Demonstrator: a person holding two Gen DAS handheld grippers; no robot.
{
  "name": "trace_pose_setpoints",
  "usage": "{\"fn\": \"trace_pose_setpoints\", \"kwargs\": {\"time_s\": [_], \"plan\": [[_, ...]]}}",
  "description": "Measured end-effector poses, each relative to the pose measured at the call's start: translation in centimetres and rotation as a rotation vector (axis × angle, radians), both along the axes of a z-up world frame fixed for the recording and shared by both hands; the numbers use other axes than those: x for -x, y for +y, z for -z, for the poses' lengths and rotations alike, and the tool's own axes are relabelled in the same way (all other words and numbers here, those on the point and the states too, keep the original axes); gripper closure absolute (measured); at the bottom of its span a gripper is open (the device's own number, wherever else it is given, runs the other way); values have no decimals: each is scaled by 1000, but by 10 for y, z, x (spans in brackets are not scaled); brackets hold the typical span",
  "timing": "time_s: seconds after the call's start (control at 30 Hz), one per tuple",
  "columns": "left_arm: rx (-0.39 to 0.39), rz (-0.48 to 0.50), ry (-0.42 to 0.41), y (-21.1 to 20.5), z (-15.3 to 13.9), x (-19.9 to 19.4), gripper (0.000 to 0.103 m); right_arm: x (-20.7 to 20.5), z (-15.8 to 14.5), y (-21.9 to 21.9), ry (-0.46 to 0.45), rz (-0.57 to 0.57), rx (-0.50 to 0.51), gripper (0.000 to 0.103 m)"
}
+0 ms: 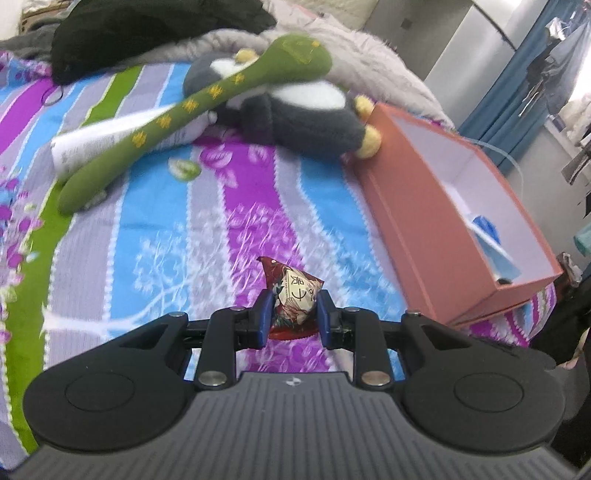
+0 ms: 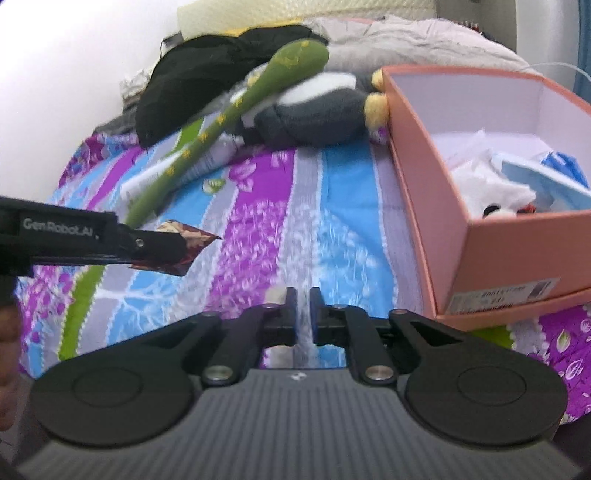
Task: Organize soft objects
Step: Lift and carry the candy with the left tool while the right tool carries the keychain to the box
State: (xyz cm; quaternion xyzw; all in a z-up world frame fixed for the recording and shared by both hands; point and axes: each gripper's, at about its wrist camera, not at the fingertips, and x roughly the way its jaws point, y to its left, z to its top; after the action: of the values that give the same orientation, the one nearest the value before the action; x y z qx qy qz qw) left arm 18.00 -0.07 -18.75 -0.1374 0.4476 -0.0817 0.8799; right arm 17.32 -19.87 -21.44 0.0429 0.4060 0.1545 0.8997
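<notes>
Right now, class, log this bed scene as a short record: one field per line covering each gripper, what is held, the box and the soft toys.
left gripper: shut on red packet, held above the bedspread
right gripper: holds nothing, jaws nearly together with a slim gap
orange box: open, at the right, holds a white plush and blue items
green plush: long, lying across the grey penguin plush
black garment: heaped behind the toys
</notes>
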Motion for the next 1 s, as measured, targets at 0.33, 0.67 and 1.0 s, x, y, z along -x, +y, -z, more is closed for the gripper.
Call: {"fn": "trace_pose_setpoints", "kwargs": {"time_s": [0.33, 0.67, 1.0], "plan": [[-17, -8, 45, 3, 15, 6, 73, 0, 22, 21, -5, -72, 42, 60], [-15, 28, 11, -7, -4, -2, 73, 5, -7, 13, -49, -61, 28, 92], [-5, 113, -105, -38, -66, -25, 73, 6, -89, -22, -218, 3, -10, 92]]}}
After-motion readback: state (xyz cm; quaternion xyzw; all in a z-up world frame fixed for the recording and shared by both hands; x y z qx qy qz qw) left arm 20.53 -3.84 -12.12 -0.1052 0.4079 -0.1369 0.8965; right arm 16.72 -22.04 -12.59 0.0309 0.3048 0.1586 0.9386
